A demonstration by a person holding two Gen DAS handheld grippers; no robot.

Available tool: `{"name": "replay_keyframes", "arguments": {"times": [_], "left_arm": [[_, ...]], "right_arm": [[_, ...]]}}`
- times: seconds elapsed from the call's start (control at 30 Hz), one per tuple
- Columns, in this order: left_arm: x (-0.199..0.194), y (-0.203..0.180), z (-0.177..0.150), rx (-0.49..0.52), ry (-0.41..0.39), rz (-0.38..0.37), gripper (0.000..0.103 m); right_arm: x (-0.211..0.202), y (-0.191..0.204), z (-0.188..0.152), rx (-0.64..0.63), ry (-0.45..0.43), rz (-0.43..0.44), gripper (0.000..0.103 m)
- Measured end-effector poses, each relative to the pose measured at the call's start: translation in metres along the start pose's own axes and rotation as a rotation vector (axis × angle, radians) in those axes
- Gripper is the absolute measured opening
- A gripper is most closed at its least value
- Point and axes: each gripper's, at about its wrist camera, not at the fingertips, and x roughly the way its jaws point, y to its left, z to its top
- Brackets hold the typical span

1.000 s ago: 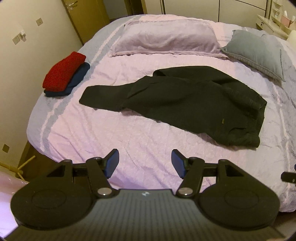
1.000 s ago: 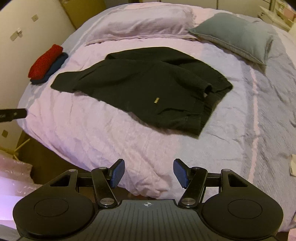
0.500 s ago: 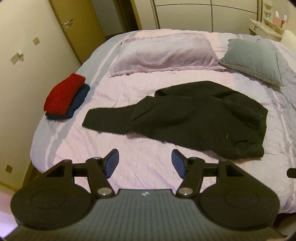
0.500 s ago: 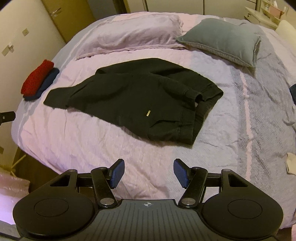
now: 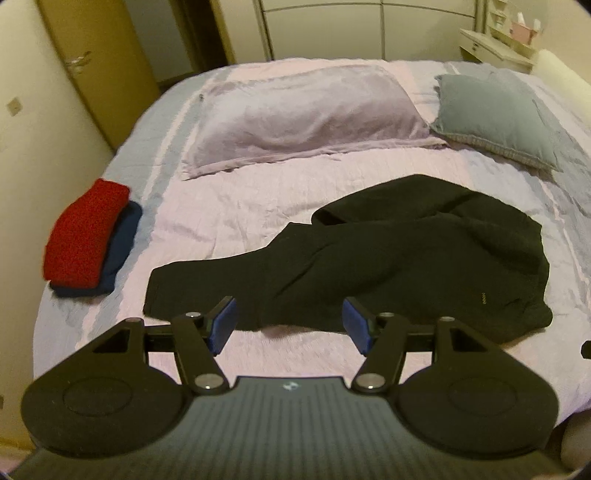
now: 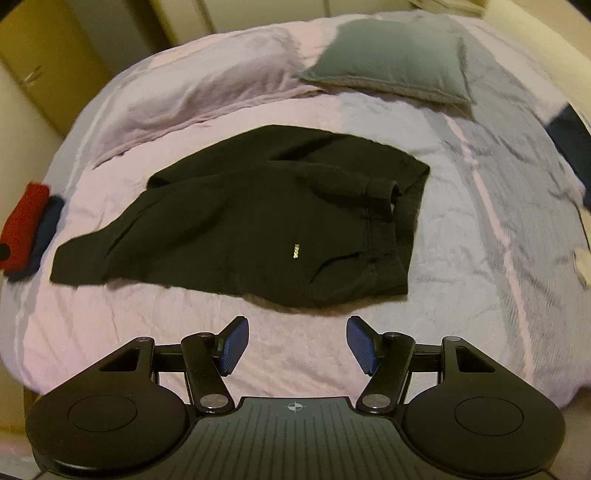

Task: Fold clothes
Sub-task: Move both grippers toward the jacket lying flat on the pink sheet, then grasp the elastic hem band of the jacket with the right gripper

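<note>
We are in a home bedroom. A bed [image 5: 258, 206] with pale pink sheets fills the room. At its head lie a lilac pillow [image 5: 303, 114] and, right of it, a grey cushion [image 5: 495, 114]. Behind the head stand wardrobe doors [image 5: 325, 29]; off the bed's far left corner is a wooden door [image 5: 96, 62] with a handle. Folded clothes [image 5: 88, 240] sit on the bed's left edge, a black sweater [image 5: 406, 251] mid-bed.

small gold logo on black sweatshirt [image 6: 258, 206], lettering seemingly unreadable
</note>
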Motion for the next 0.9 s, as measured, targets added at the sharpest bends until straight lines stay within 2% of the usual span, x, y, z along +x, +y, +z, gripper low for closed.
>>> {"name": "replay_keyframes", "arguments": {"times": [0.23, 0.43, 0.67, 0.83, 0.9], "left_arm": [[0.049, 0.027, 0.014, 0.099, 0.03, -0.105, 0.059], [0.096, 0.045, 0.003, 0.111, 0.105, -0.145, 0.059], [0.133, 0.064, -0.025, 0.074, 0.191, -0.124, 0.059], [0.151, 0.074, -0.045, 0.037, 0.219, -0.093, 0.059], [0.161, 0.076, -0.052, 0.01, 0.236, -0.086, 0.059]], "right_arm": [[0.017, 0.019, -0.018, 0.186, 0.021, -0.071, 0.062], [0.027, 0.006, -0.039, 0.404, 0.018, -0.099, 0.062], [0.049, -0.039, -0.036, 0.63, -0.04, -0.083, 0.062], [0.086, -0.074, -0.028, 0.763, -0.113, -0.053, 0.062], [0.108, -0.091, -0.026, 0.851, -0.151, -0.007, 0.062]]}}
